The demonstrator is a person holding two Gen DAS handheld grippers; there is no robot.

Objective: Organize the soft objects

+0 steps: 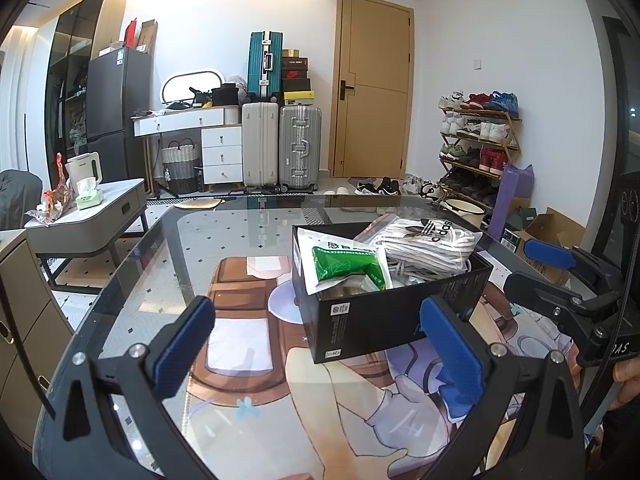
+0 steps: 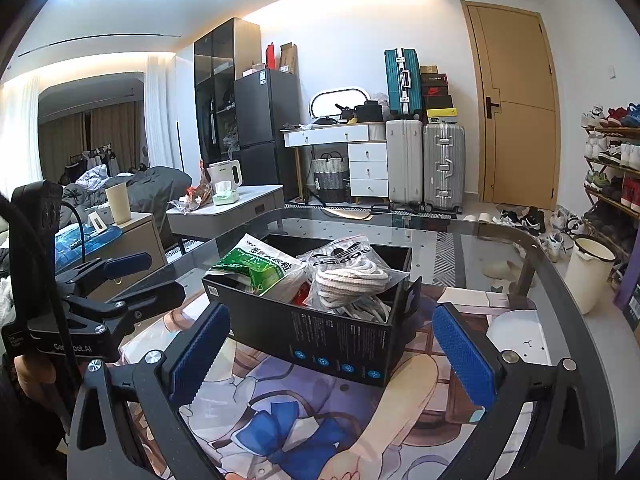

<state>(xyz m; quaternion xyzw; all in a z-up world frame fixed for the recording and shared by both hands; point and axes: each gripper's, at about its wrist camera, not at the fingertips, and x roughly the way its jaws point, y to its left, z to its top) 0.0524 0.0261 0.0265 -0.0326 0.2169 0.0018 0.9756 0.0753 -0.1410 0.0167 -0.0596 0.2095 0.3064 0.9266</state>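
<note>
Left wrist view: both soft packs — green pouch, bagged socks — sit boxed on the counter, so the left hand-held gripper and right hand-held gripper gape wide, empty.

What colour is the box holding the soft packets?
Black box, with small blue icons; clearest in the right wrist view.

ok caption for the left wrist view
Open left gripper faces black cardboard box holding bagged soft goods on glass table.

Suitcases stand between dresser and door.
</note>
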